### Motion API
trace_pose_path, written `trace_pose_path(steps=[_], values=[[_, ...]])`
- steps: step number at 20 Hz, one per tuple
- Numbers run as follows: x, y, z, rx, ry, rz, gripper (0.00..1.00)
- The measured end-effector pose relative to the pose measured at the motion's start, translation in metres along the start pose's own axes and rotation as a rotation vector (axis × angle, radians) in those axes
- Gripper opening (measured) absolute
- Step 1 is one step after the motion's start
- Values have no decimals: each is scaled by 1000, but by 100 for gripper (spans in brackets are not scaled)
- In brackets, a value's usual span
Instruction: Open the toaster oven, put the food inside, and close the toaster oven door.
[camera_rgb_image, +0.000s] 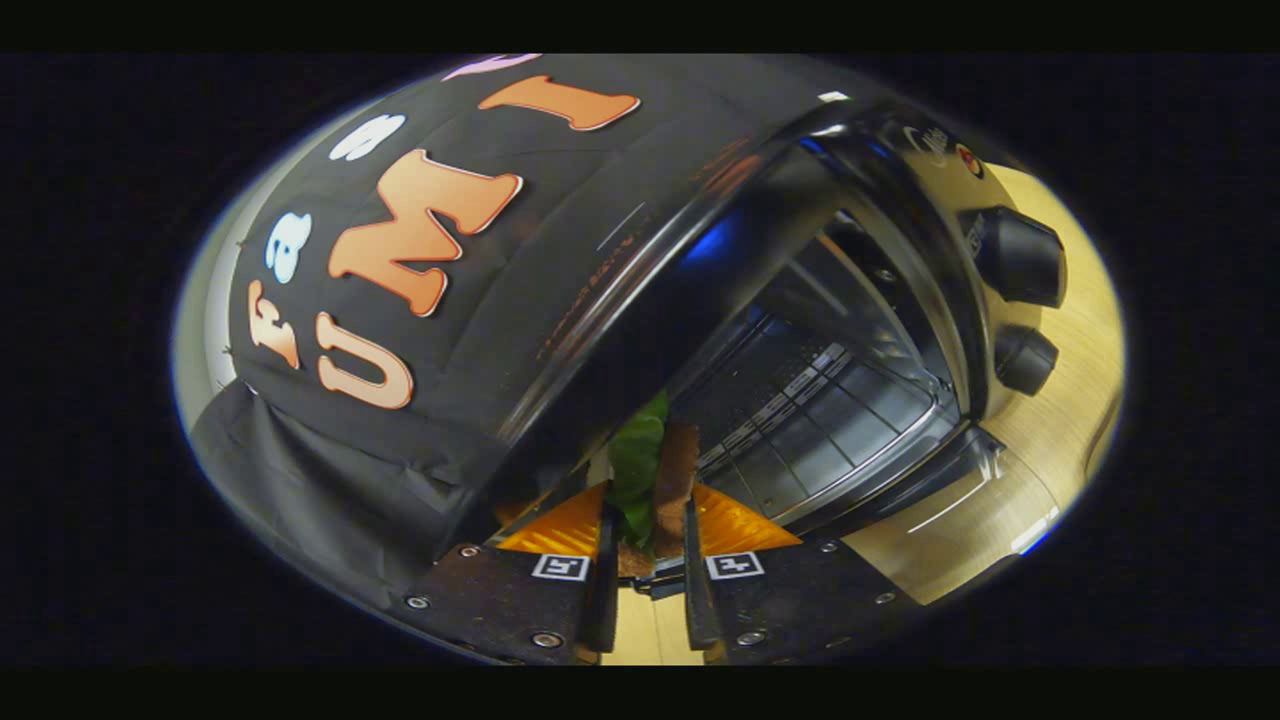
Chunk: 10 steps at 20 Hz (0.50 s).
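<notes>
A pale wooden table (1040, 480) carries the scene, its light grain running across the bare stretch beside and below the toaster oven (860, 330). The toaster oven sits directly on that wood, tilted hard in this view, door open, wire rack showing inside, two dark knobs (1020, 300) on its front panel. More of the same wood shows in the narrow gap low between the fingers. Black cloth drapes down behind the oven.

A light wooden tabletop (1060, 440) lies below a black cloth wall (560, 250).
</notes>
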<state>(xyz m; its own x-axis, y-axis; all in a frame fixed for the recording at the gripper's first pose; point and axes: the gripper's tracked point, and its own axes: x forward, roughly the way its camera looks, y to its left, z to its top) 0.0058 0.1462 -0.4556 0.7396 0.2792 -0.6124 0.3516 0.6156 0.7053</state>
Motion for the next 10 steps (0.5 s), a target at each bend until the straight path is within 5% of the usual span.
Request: trace_pose_path(steps=[4,10], values=[[0,-10,0,-80,-3,-47,37],[-18,-15,2,-328,27,-147,71]])
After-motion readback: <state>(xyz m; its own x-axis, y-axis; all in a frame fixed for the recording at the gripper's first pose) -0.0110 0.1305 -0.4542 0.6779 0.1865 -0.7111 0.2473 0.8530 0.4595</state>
